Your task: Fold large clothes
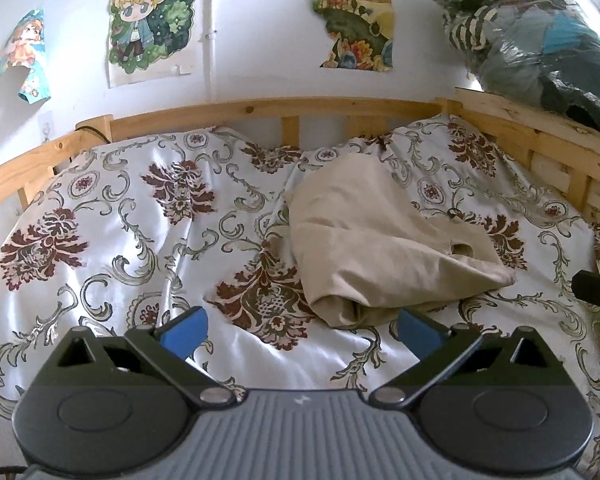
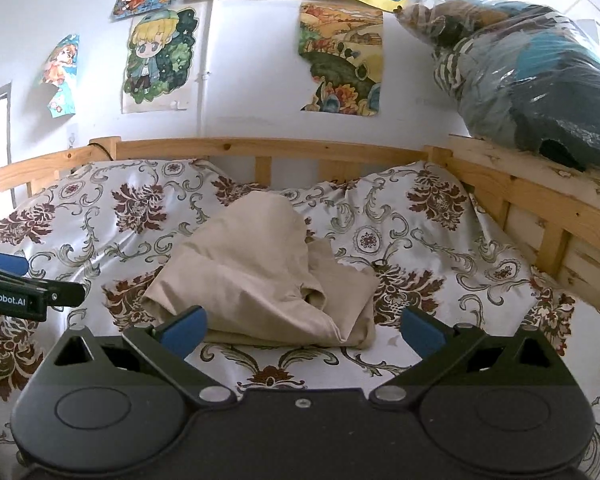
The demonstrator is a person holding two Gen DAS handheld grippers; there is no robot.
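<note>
Both my grippers, left gripper (image 1: 302,330) and right gripper (image 2: 302,330), hang with fingers spread wide, gripping nothing. Just past them the beige garment (image 2: 260,276) sits bunched and loosely folded mid-bed on the floral bedspread (image 1: 140,240).

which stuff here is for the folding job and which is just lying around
For the job:
- beige garment, bunched on the bed
- left tool, open
- right tool, open

Just there:
- floral bedspread
- wooden bed rail
- bagged clothes
- wall posters
</note>
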